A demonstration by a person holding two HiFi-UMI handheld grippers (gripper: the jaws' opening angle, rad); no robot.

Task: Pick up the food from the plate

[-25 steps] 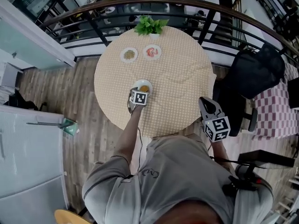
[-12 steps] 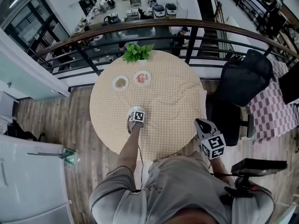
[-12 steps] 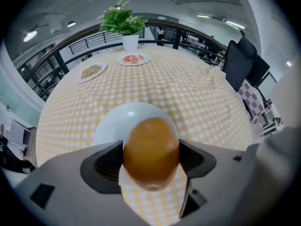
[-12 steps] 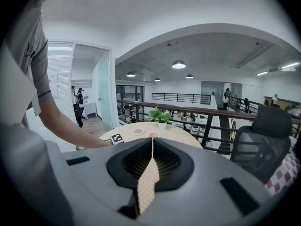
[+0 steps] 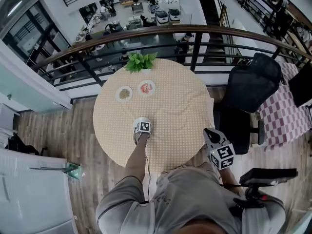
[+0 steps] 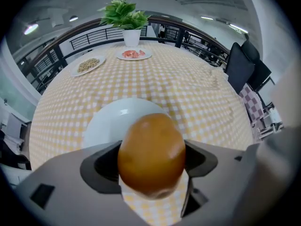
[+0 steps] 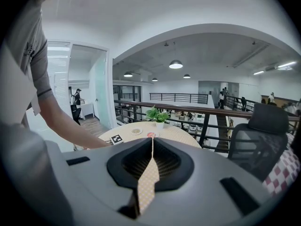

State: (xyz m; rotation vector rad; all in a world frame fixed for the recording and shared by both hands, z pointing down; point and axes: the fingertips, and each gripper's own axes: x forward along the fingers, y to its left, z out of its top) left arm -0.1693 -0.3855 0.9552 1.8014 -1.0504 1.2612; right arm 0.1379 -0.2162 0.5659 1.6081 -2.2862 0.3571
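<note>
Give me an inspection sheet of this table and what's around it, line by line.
Surface: round table, yellow checked cloth, no spills seen.
Job's things: brown egg between the left tongs' pads; white plate right behind it.
Clutter: grain plate, pink-food plate, potted plant at the far edge.
Grippers: left tongs opening, pads touching the brown egg; right tongs shut, empty, off the table.
Cables: thin cable along the left forearm.
Surroundings: black railing, black office chair.

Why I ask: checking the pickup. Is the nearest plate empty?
Empty where visible: white plate bare; brown egg hides its near edge.
</note>
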